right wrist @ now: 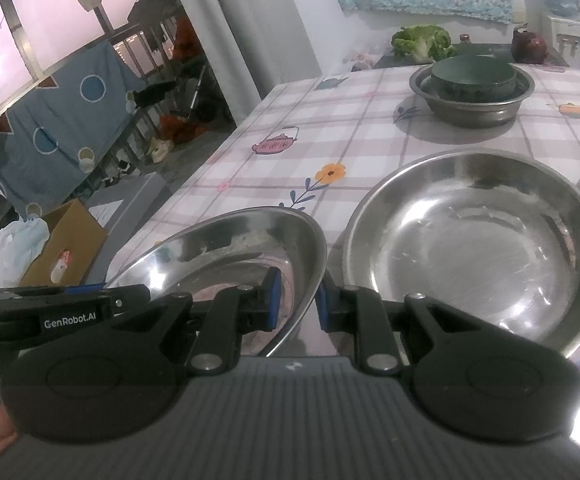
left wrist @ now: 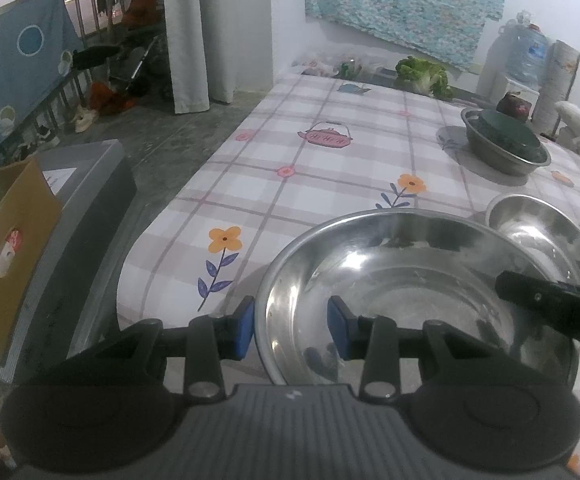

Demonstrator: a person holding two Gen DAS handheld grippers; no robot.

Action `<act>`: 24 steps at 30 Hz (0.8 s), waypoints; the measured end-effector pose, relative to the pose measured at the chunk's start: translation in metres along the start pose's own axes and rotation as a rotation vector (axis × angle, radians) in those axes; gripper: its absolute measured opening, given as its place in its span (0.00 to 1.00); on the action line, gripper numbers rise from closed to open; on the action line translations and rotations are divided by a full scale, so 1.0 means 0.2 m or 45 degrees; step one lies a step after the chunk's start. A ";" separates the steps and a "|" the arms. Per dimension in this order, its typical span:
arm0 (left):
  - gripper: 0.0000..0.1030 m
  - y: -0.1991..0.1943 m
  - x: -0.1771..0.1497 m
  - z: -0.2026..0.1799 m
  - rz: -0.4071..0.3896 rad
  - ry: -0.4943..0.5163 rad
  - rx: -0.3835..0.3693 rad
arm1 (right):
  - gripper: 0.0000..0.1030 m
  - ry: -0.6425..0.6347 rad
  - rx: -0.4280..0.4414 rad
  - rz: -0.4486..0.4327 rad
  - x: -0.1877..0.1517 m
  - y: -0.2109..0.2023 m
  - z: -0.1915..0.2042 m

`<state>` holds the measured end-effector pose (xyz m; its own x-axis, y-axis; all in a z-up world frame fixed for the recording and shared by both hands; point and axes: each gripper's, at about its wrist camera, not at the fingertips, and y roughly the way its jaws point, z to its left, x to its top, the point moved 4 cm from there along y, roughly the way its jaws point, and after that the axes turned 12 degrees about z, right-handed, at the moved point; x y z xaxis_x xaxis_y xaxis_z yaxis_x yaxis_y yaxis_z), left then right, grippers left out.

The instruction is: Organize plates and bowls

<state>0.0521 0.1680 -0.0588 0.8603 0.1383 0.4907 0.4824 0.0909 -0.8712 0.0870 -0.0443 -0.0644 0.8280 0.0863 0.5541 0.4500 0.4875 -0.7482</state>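
Right under my nose, my left claw (left wrist: 291, 326) straddles the near rim of the big steel bowl (left wrist: 417, 280), one blue pad outside, one inside, with a visible gap between them, so not yet pinching. My right claw (right wrist: 297, 302) does the same on that bowl's opposite rim, jaws narrow, wall between the pads, though whether it truly bites I cannot tell; the bowl looks tilted up off the checked tablecloth (left wrist: 309, 168). At two o'clock from my right claw lies a wide steel plate (right wrist: 473, 256), flat and unstacked. Farther, at one o'clock, a dark green bowl (right wrist: 473, 74) already nests in a steel basin (right wrist: 471, 106), so I judge one pairing done, with this bowl and the plate left. Readable writing: "GenRobot.AI" on the other gripper's arm (right wrist: 70, 322).
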 end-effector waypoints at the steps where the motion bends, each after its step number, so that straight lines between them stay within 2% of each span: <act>1: 0.38 0.00 0.00 0.00 -0.001 0.002 -0.001 | 0.18 0.002 -0.001 -0.002 0.00 0.00 0.00; 24: 0.38 -0.02 0.04 -0.12 -0.021 0.066 -0.040 | 0.18 0.064 -0.029 -0.058 -0.02 -0.13 -0.08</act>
<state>0.0611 0.1445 -0.0518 0.8592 0.0858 0.5044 0.5007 0.0619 -0.8634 0.0776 -0.0712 -0.0520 0.8221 0.0204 0.5690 0.4944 0.4702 -0.7311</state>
